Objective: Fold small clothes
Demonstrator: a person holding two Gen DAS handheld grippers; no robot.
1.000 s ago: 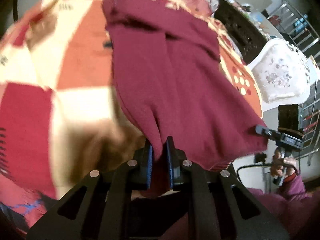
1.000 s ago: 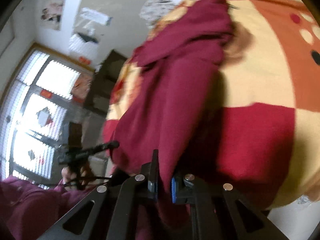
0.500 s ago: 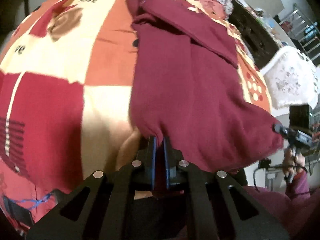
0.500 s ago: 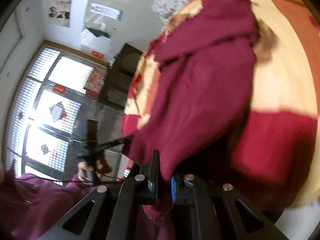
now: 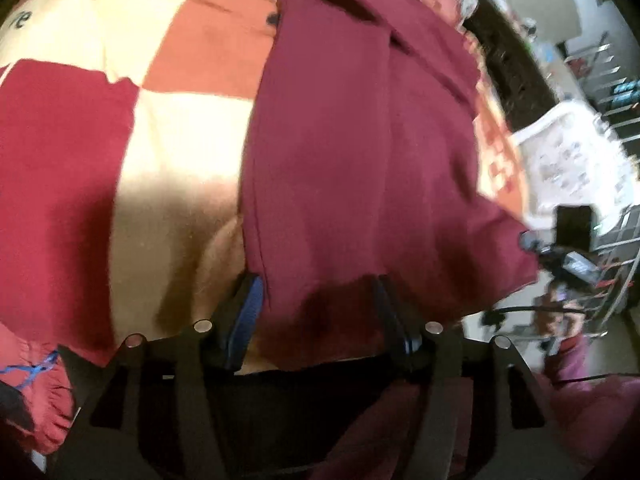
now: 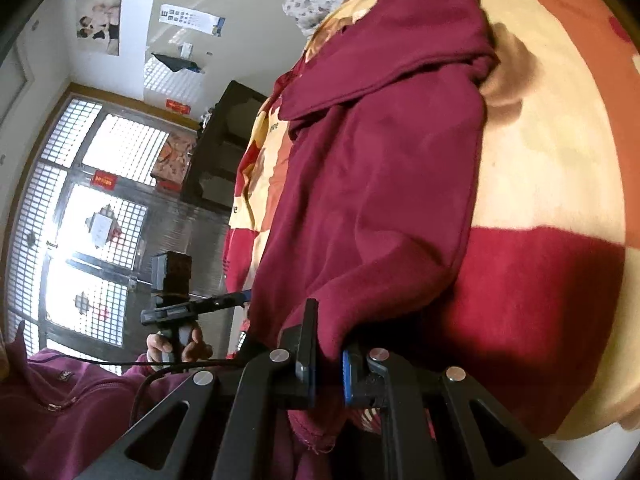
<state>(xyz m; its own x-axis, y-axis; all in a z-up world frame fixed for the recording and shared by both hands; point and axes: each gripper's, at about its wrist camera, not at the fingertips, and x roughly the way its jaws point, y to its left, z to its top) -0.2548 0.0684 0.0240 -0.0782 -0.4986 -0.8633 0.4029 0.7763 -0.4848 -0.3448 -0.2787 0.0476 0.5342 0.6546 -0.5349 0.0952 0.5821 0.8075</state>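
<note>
A dark red garment (image 5: 352, 152) lies stretched lengthwise on the checked bed cover, a folded part at its far end. It also shows in the right wrist view (image 6: 376, 184). My left gripper (image 5: 320, 300) is open, its jaws wide apart, and the garment's near hem lies loose between them. My right gripper (image 6: 329, 344) is shut on the garment's other near corner, holding it just above the bed's edge. The left gripper also shows in the right wrist view (image 6: 240, 297), at the garment's left side.
The bed cover (image 5: 80, 140) has red, orange and cream squares. A dark cabinet (image 6: 224, 152) and a bright window (image 6: 92, 208) stand beyond the bed's left side. A white patterned chair (image 5: 572, 164) is to the right.
My left gripper has opened and let go of the garment's hem. The garment has been drawn flatter on the bed. My right gripper still holds its corner.
</note>
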